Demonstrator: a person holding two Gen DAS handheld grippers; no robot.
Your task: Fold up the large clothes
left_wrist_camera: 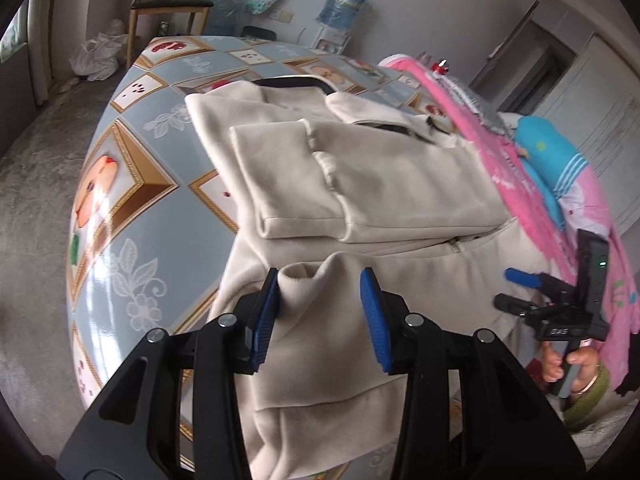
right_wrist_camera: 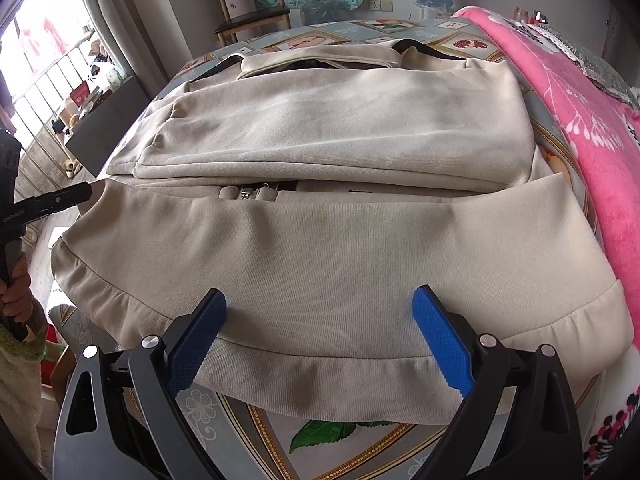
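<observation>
Our left gripper (left_wrist_camera: 324, 312) has its blue pads parted, with a bunched corner of the cream jacket (left_wrist_camera: 360, 184) standing up between them. The left pad touches the cloth; the right pad stands a little clear, so we read this as a loose hold at most, though the fisheye bend makes the contact hard to judge. Our right gripper (right_wrist_camera: 320, 332) stands wide open over the jacket's ribbed hem (right_wrist_camera: 320, 376), its pads to either side of the fabric and pressing on nothing.

Outward from the jaws, the jacket lies across the patterned tablecloth (left_wrist_camera: 132, 184), its bottom edge hanging slightly over the near side of the table. Both sleeves are already folded in across the chest, and the zipper line (right_wrist_camera: 248, 194) shows just beneath them. A pink blanket (right_wrist_camera: 580, 128) lies along the jacket's right side, touching or nearly touching its edge.

We judge the step in hand to be the bottom-to-top fold: sleeves done, hem about to be taken. The next move calls for both sets of jaws to close firmly on the hem, one near each bottom corner, then lift together and carry the edge toward the collar so the body halves over the sleeves. The pinches should match in height, or the fold will skew, and the right side must stay clear of the blanket.
</observation>
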